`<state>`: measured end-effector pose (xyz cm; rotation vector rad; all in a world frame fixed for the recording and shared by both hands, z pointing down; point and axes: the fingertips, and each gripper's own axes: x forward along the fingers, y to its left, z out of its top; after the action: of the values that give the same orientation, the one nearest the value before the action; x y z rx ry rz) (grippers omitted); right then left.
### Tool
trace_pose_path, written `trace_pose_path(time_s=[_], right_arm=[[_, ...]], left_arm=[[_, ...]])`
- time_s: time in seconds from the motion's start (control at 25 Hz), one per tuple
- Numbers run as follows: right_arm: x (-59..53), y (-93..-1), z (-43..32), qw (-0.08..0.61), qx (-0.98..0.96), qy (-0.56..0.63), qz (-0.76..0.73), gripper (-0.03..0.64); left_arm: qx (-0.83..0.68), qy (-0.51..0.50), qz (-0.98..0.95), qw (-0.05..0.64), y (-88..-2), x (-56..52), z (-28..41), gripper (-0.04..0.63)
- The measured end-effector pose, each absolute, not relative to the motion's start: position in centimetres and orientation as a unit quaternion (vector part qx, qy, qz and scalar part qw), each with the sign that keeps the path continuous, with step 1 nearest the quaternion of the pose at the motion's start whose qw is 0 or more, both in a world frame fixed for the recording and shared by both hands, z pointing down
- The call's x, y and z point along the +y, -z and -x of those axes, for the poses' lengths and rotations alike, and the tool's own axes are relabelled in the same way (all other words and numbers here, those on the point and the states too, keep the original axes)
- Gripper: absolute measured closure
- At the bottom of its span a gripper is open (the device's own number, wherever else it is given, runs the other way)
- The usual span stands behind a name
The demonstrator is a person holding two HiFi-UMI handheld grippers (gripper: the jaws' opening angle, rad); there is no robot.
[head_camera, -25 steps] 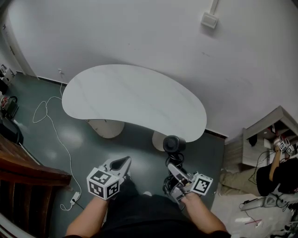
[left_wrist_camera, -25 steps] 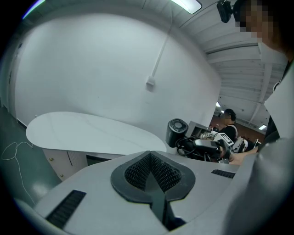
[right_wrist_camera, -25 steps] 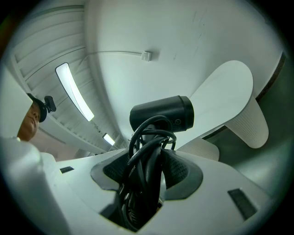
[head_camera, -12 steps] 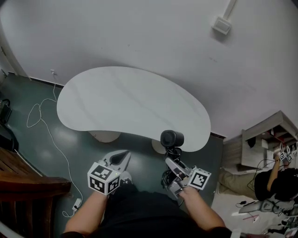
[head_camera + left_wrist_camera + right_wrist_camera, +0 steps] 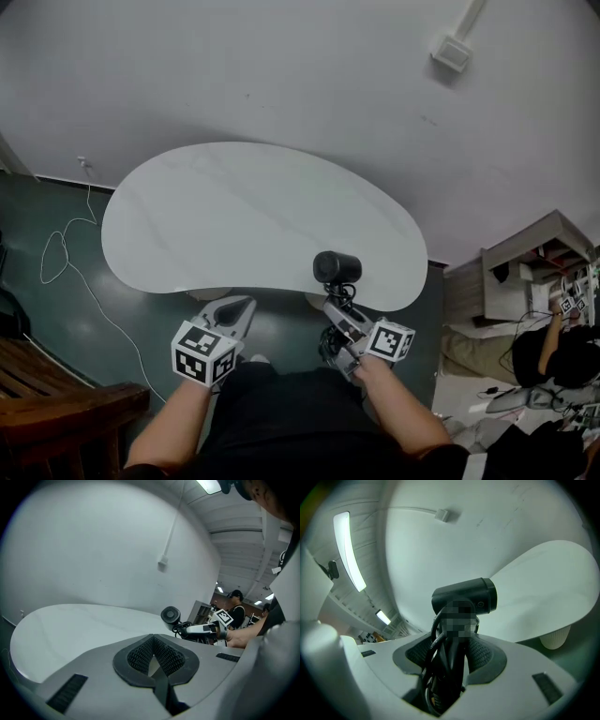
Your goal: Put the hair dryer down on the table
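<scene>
A black hair dryer [image 5: 337, 267] stands handle-down in my right gripper [image 5: 343, 317], which is shut on its handle and the bundled cord. Its barrel head hangs over the near right edge of the white kidney-shaped table [image 5: 234, 216]. In the right gripper view the hair dryer [image 5: 464, 597] rises from between the pads of the right gripper [image 5: 452, 656], with the table [image 5: 543, 592] behind it. My left gripper [image 5: 234, 311] hovers just short of the table's near edge, shut and empty. In the left gripper view the left gripper [image 5: 153, 656] has its pads together, and the hair dryer [image 5: 170, 615] shows at the right.
A white wall with a small box [image 5: 453, 53] backs the table. A cable [image 5: 56, 253] loops on the dark floor at the left, beside wooden furniture [image 5: 56, 412]. A shelf unit [image 5: 525, 272] and another person [image 5: 562, 352] are at the right. A table pedestal [image 5: 555, 639] stands under the top.
My right gripper has carried the hair dryer forward, from over the floor to above the table's near edge. The left gripper has come closer to the edge too, still shut.
</scene>
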<state>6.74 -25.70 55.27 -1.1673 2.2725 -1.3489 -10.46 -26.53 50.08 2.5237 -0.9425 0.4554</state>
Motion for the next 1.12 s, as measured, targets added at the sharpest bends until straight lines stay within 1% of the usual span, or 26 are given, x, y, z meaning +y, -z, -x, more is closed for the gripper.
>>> trace_pose_path(time_s=[0.2,0.4,0.68,1.12], right_arm=[[-29.9,-58.1,-5.6,0.069,0.773,0.456,0.436,0.416],[-33.6,-60.3,-4.6,0.02,0.773,0.445,0.451,0.416],[-38.7,-63.9,-4.4,-0.06,0.765,0.438,0.469,0.417],[-45.5,-67.7,-4.2,-0.125,0.743,0.441,0.489,0.417]], left_arm=[[-0.331,-0.171,-0.903,0.216,-51.2,-28.2,11.8,0.584],[-0.328,-0.172,-0.901,0.225,-51.9,-28.8,11.5,0.584],[-0.37,-0.161,-0.885,0.232,-51.9,-30.6,12.2,0.584],[-0.446,-0.152,-0.848,0.241,-51.0,-32.4,14.4,0.584]])
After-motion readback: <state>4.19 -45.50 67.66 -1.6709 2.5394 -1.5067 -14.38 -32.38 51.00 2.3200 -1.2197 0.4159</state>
